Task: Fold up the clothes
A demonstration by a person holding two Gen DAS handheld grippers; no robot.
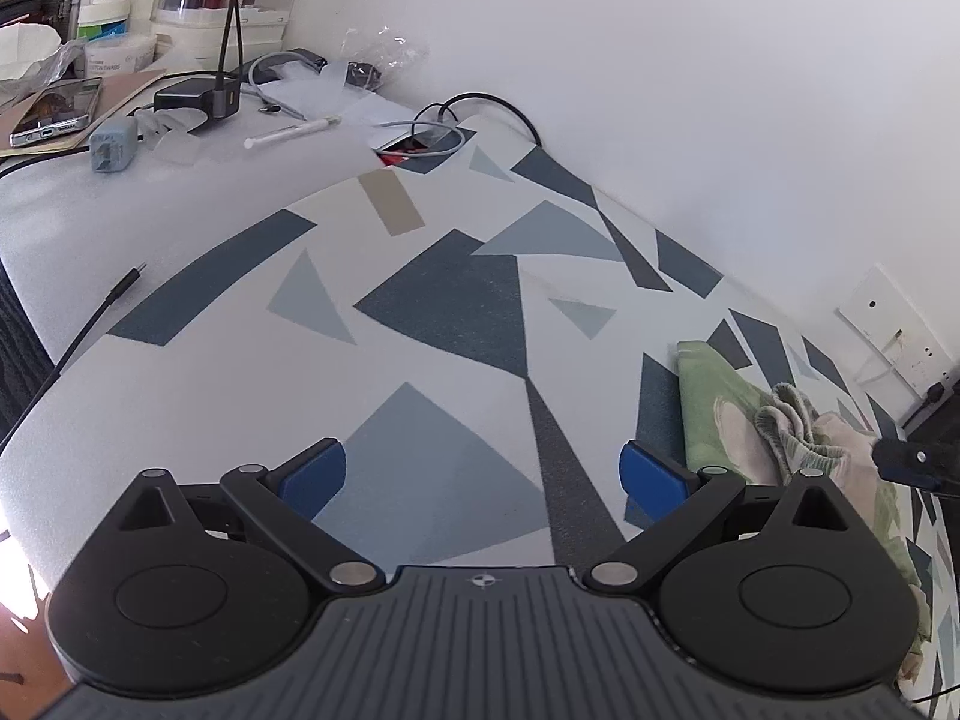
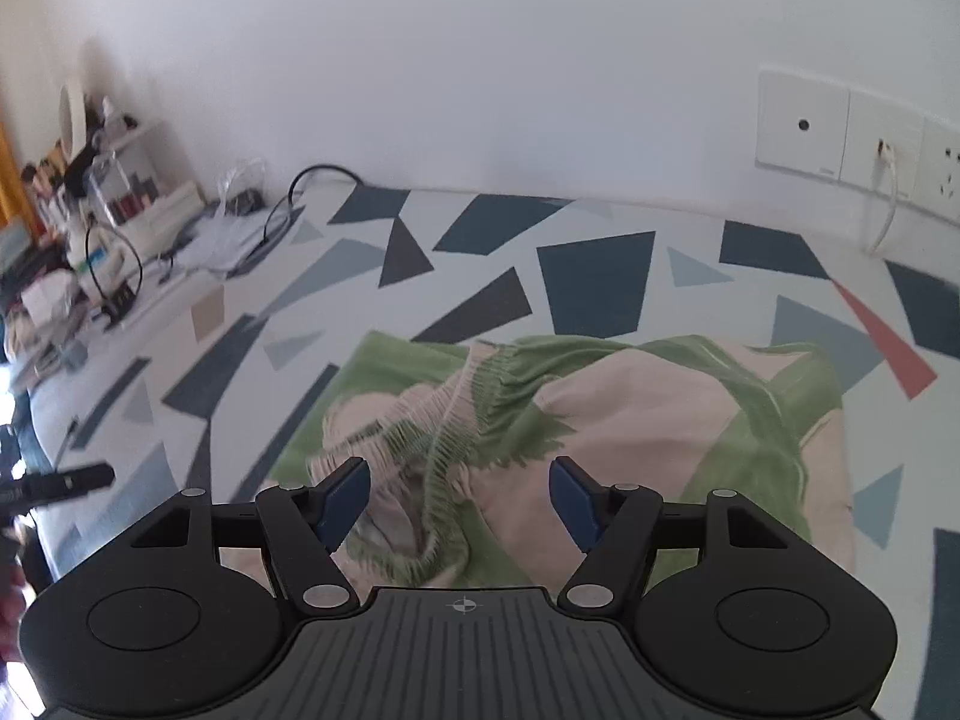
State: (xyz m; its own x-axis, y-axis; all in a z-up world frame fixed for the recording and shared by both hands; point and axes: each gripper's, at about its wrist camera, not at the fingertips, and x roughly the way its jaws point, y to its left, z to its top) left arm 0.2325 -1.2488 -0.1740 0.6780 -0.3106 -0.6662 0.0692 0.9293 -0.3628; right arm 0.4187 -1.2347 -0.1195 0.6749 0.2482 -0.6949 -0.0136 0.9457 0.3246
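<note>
A green and pink patterned garment (image 2: 600, 414) lies folded on the geometric-patterned table cover (image 2: 594, 282), its gathered elastic waistband (image 2: 456, 438) on top. My right gripper (image 2: 459, 501) hovers just above the waistband, open, nothing between its blue pads (image 2: 345, 498). In the left wrist view the same garment (image 1: 774, 420) lies at the right edge. My left gripper (image 1: 483, 480) stands open over bare cover to the garment's left, its right pad (image 1: 651, 477) close to the cloth edge. The right gripper's black tip (image 1: 912, 456) shows over the garment.
Clutter sits at the table's far left: a phone (image 1: 57, 111), a charger (image 1: 198, 99), a plug adapter (image 1: 114, 144), cables (image 1: 90, 324), bottles (image 1: 105, 6). A white wall with socket plates (image 2: 840, 132) runs behind.
</note>
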